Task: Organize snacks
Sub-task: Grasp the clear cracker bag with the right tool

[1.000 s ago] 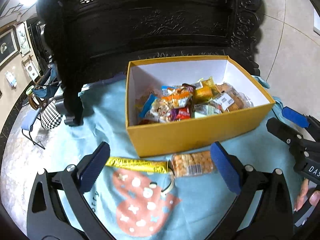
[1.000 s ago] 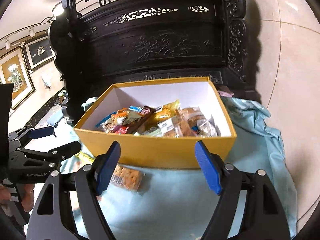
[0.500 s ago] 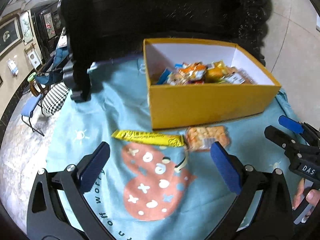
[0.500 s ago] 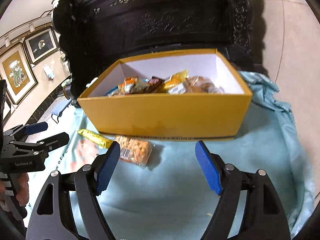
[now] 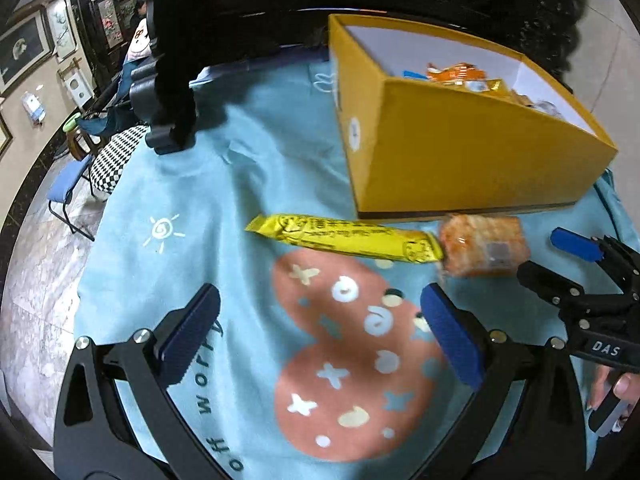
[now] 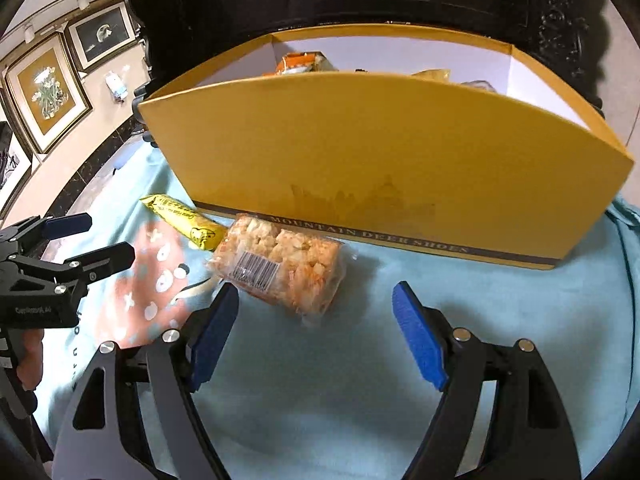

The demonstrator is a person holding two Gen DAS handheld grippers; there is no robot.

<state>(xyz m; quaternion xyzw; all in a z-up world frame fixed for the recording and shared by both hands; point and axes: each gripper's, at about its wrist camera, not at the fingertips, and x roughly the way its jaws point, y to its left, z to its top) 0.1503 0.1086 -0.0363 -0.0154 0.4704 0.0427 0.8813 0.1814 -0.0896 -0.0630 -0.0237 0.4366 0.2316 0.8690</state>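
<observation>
- Snacks, yellow stick pack [image 5: 344, 237] and rice cracker pack [image 6: 280, 266], loomed nearer than a second before, beside yellow box [image 6: 384, 160].
- Left gripper [image 5: 320, 336] and right gripper [image 6: 316, 330] hung wide apart, empty.

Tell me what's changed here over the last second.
Both grippers came down toward the cloth: the left gripper nearing the yellow snack bar, the right gripper nearing the clear-wrapped rice cracker pack. Both stay open; nothing was grasped. The bar, pack and yellow box have not moved.
</observation>
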